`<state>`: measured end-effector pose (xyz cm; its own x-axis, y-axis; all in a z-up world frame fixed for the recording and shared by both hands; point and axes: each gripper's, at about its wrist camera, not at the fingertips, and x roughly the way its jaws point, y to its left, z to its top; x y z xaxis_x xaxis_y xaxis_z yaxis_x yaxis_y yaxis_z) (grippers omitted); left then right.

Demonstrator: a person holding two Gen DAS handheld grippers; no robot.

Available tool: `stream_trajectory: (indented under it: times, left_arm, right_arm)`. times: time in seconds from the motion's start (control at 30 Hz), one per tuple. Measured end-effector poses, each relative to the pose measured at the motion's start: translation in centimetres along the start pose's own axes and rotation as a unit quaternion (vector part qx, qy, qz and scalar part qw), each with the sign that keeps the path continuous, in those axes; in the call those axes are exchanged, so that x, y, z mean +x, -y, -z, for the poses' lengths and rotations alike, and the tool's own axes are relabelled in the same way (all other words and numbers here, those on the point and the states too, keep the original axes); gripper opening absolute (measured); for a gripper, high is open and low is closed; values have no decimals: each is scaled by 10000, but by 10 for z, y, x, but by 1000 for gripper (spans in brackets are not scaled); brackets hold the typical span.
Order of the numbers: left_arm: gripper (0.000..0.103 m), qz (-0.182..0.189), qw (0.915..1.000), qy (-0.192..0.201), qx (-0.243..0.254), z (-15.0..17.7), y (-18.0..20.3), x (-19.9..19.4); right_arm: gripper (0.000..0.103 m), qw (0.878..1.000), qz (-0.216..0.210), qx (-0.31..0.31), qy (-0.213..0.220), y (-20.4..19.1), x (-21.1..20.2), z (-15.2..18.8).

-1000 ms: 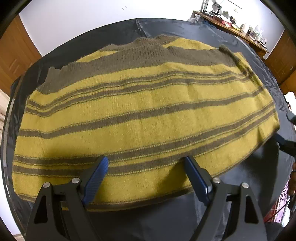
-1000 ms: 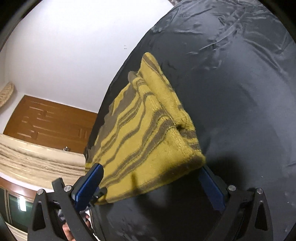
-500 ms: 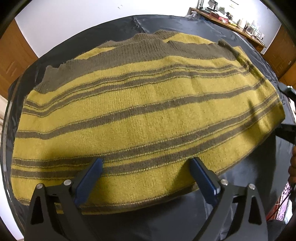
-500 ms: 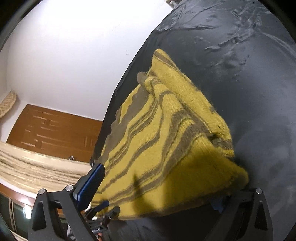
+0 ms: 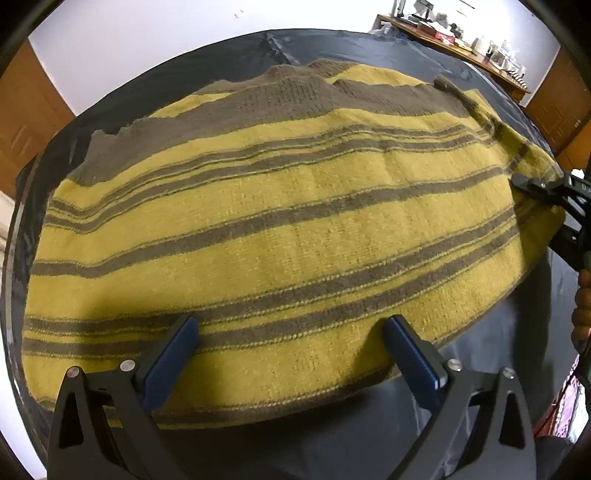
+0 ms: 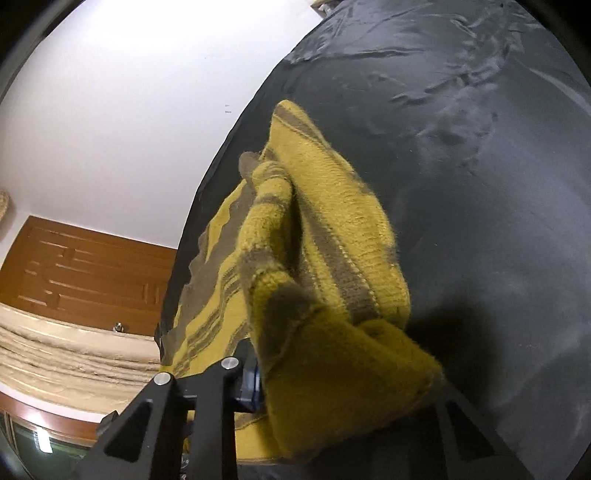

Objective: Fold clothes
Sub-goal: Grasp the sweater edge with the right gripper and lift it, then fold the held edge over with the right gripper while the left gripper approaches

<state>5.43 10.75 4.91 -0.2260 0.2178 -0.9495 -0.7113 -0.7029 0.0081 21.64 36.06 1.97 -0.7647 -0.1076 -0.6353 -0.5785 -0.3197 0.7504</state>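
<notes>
A yellow sweater with brown stripes [image 5: 280, 229] lies spread flat on the black table cover [image 5: 369, 443]. My left gripper [image 5: 290, 332] hangs open over the sweater's near hem, with the blue pads [image 5: 170, 354] wide apart and nothing between them. My right gripper [image 5: 535, 186] reaches in from the right and pinches the sweater's right edge. In the right wrist view the sweater [image 6: 332, 236] is bunched up and lifted in the right gripper [image 6: 332, 387], which is shut on it. The fabric hides the right finger; only the left pad [image 6: 251, 380] shows.
A hand [image 5: 581, 306] holds the right gripper at the right border. Bare black cover [image 6: 480, 184] stretches to the right of the sweater. A cluttered shelf [image 5: 461, 33] and a wooden door [image 6: 85, 273] stand beyond the table by a white wall.
My right gripper has closed on the sweater's right edge, and the fabric there has bunched and risen. My left gripper has crept slightly forward over the hem and stayed open.
</notes>
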Motion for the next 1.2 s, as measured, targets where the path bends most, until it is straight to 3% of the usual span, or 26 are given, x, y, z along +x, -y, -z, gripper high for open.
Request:
stream_trajectory:
  times: [0.4, 0.67, 1.07, 1.2]
  left_arm:
    - [101, -190, 9951, 245, -939, 28, -35, -23]
    - [101, -320, 9918, 502, -1128, 54, -53, -56]
    - [101, 398, 9918, 573, -1072, 15, -103, -50]
    - [101, 1160, 9831, 515, -1319, 1, -125, -45]
  right_arm:
    - [24, 9994, -74, -348, -11, -12, -22, -5]
    - [24, 9989, -295, -349, 66, -22, -37, -9]
    - [23, 9981, -463, -81, 390, -42, -57, -4]
    - [23, 9974, -478, -36, 529, -56, -60, 2]
